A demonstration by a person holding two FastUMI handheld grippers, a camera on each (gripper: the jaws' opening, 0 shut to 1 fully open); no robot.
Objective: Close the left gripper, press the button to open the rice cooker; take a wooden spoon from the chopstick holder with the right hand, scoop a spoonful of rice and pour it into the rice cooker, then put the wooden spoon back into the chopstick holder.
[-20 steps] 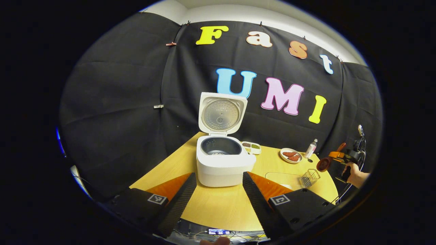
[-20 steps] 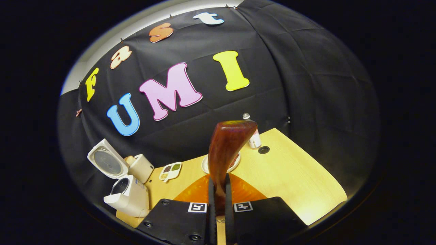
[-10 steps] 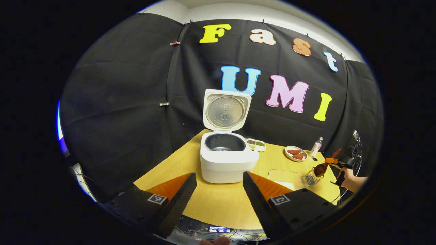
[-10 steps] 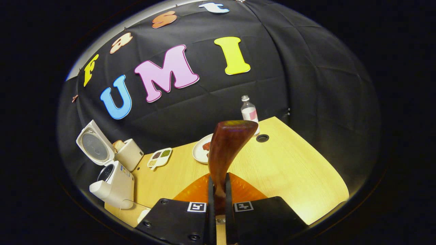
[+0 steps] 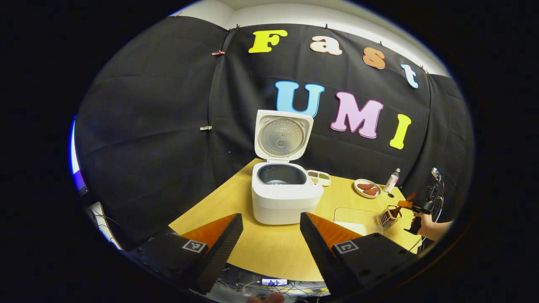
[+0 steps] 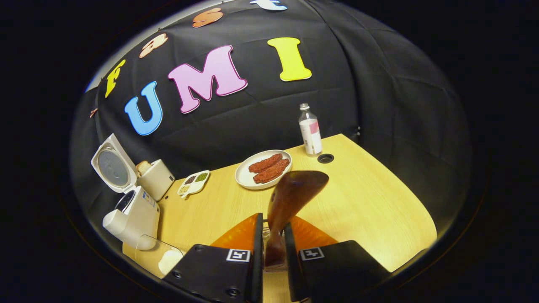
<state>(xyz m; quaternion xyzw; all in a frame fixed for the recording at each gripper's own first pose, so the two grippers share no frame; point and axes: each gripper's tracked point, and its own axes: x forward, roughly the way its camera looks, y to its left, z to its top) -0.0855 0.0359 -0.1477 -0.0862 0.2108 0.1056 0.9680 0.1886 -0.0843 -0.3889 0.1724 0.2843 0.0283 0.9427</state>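
A: Where's the wooden spoon [image 6: 290,198]?
B: In the right gripper [image 6: 273,252], fingers slackening, over the chopstick holder [image 5: 388,216] at the counter's right edge.
A: Advice?
B: Lower it upright, then release. Left gripper [image 5: 269,240] fingers wide.

The white rice cooker [image 5: 287,198] stands on the worktop [image 5: 269,252] with its lid [image 5: 283,136] raised upright and the dark inner pot [image 5: 281,174] exposed. The brown wooden spoon [image 6: 290,202] stands with its handle end up. In the left gripper view it sits in the wire chopstick holder [image 5: 388,216], near the worktop's right edge.
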